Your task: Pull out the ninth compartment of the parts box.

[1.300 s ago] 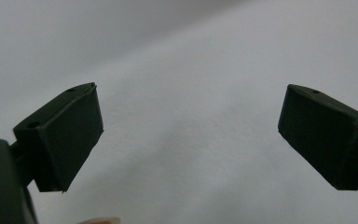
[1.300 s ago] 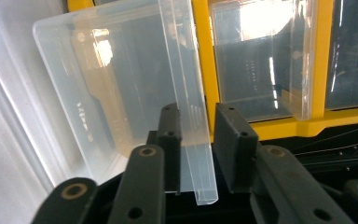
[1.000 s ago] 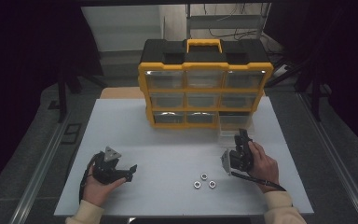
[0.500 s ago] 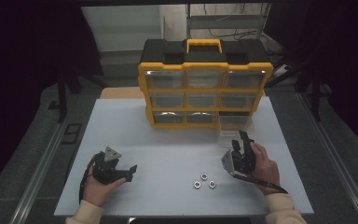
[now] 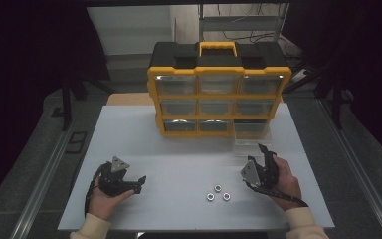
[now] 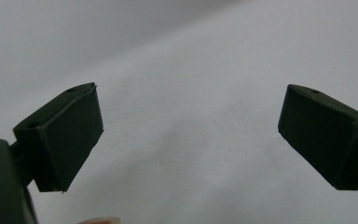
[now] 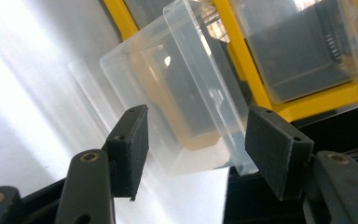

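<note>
clear drawer [image 7: 186, 84] pulled out; right gripper [image 7: 193, 149] jaws just opened, apart.

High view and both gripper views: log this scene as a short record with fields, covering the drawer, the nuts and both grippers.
cabinet: yellow and black plastic drawer organiser at the table's far side
drawer: clear plastic drawer pulled out of the bottom right slot, resting on the white table
nuts: three small metal nuts loose on the table between the hands
right gripper: facing the drawer, jaws have just been opening, nothing between the fingers
left gripper: open, empty, above bare table
</note>
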